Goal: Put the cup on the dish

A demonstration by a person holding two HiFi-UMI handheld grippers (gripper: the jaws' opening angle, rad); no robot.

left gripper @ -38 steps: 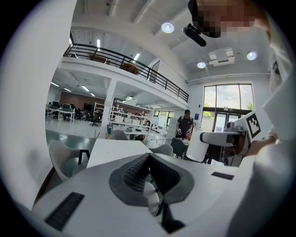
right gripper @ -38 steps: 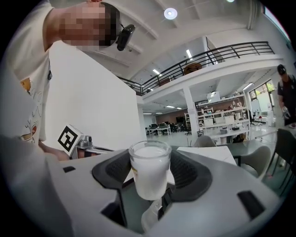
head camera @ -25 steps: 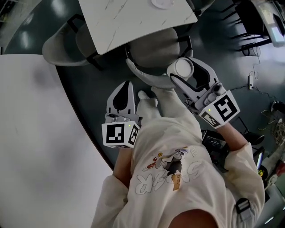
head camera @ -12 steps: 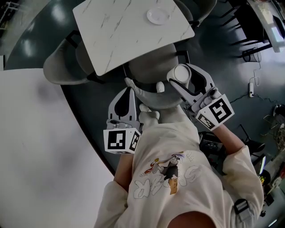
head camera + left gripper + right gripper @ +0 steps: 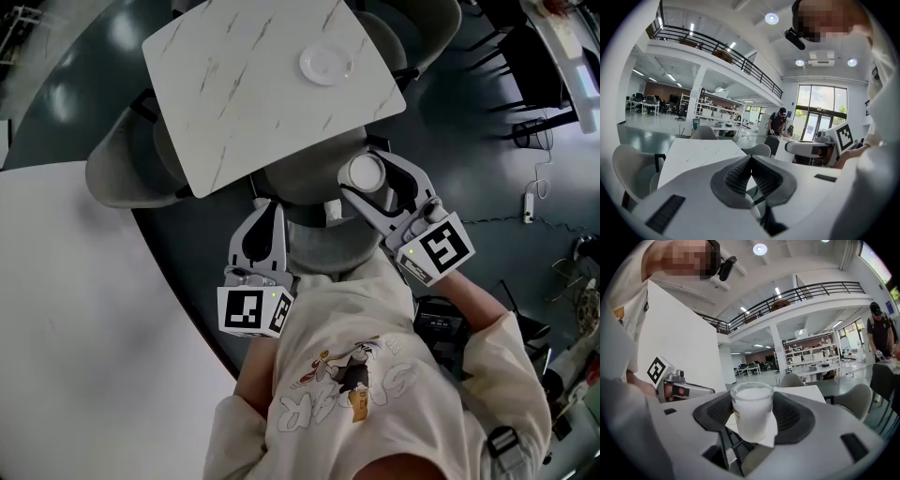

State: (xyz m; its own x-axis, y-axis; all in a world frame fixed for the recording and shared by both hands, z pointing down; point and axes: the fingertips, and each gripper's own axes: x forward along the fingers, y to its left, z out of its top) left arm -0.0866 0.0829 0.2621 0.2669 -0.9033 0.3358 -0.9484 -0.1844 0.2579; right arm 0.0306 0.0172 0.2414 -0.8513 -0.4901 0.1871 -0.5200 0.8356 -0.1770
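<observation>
Right gripper (image 5: 369,182) jaws are clamping the white cup (image 5: 751,411), dish (image 5: 326,64) lying apart on worktop (image 5: 234,94) (left gripper (image 5: 269,206) jaws touching).

wear: cream sweatshirt (image 5: 375,309), cartoon print (image 5: 349,368) | left gripper (image 5: 272,204), right gripper (image 5: 366,174): white-grey, black-white marker cubes (image 5: 248,311)

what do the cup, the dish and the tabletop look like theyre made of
Cup: frosted, translucent walls, probably plastic. Dish: plain white with a soft sheen, likely glazed ceramic, possibly plastic. Tabletop: white with grey veins, marble or marble-look laminate.
</observation>
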